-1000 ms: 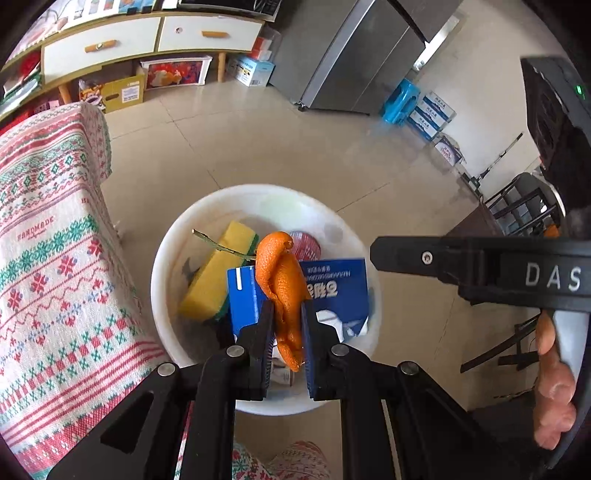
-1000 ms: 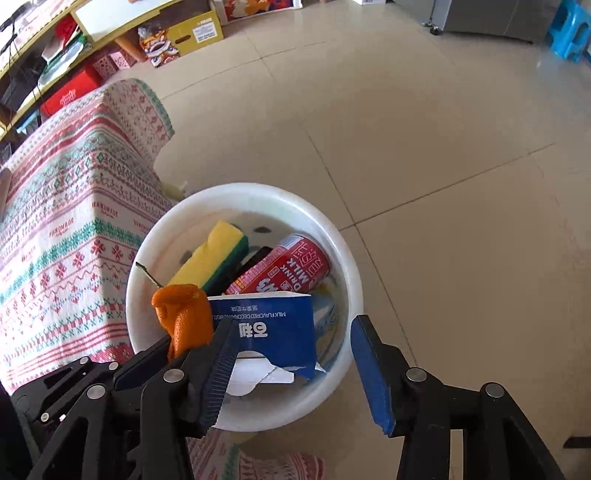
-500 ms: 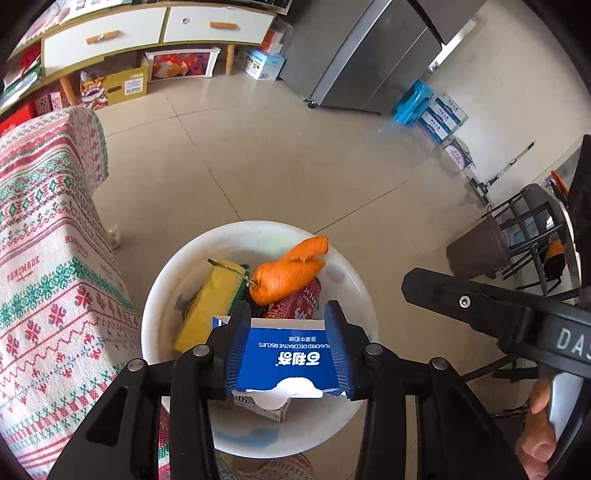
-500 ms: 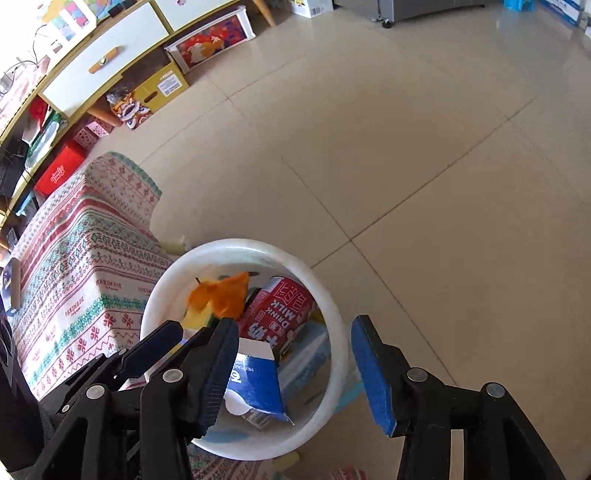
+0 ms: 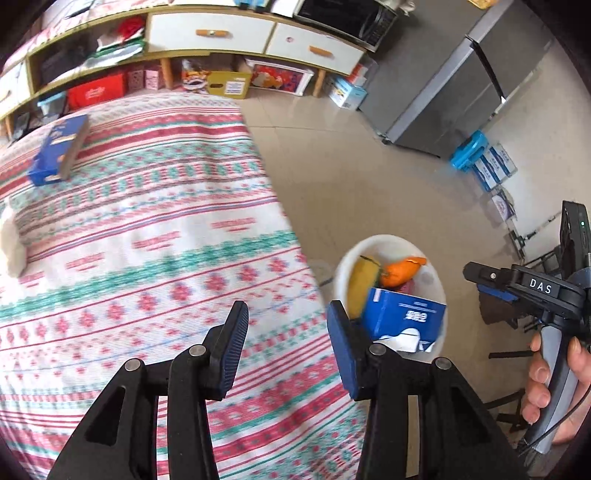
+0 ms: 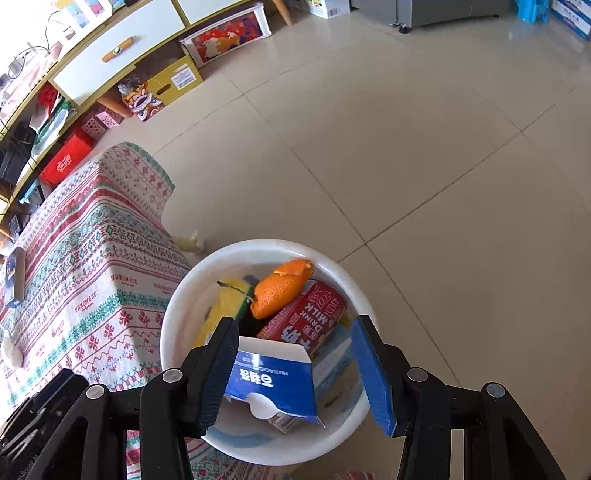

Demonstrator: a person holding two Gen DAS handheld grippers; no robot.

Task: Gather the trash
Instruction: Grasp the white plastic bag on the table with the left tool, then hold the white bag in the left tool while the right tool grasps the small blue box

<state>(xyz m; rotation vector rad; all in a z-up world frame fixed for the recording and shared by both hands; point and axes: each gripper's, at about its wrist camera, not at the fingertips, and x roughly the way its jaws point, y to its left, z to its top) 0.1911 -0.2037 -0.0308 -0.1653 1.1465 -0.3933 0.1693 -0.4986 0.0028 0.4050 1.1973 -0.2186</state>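
A white trash bin (image 6: 266, 247) stands on the floor beside the table; it also shows in the left wrist view (image 5: 384, 242). It holds an orange peel (image 6: 280, 290), a yellow sponge (image 6: 225, 299), a red milk carton (image 6: 310, 321) and a blue biscuit box (image 6: 273, 384). My left gripper (image 5: 286, 347) is open and empty above the patterned tablecloth (image 5: 147, 229). My right gripper (image 6: 295, 373) is open and empty just above the bin. A blue box (image 5: 59, 149) and a white crumpled wad (image 5: 11, 240) lie on the table.
A low cabinet with drawers (image 5: 207, 33) and boxes beneath stands at the back. A grey fridge (image 5: 454, 85) and blue-white cartons (image 5: 491, 166) are at the right. Dark chairs (image 5: 517, 317) stand beyond the bin. Tiled floor (image 6: 406, 147) surrounds the bin.
My left gripper let go of the orange peel, which now lies in the bin, then swung left and up over the table. My right gripper stayed open above the bin.
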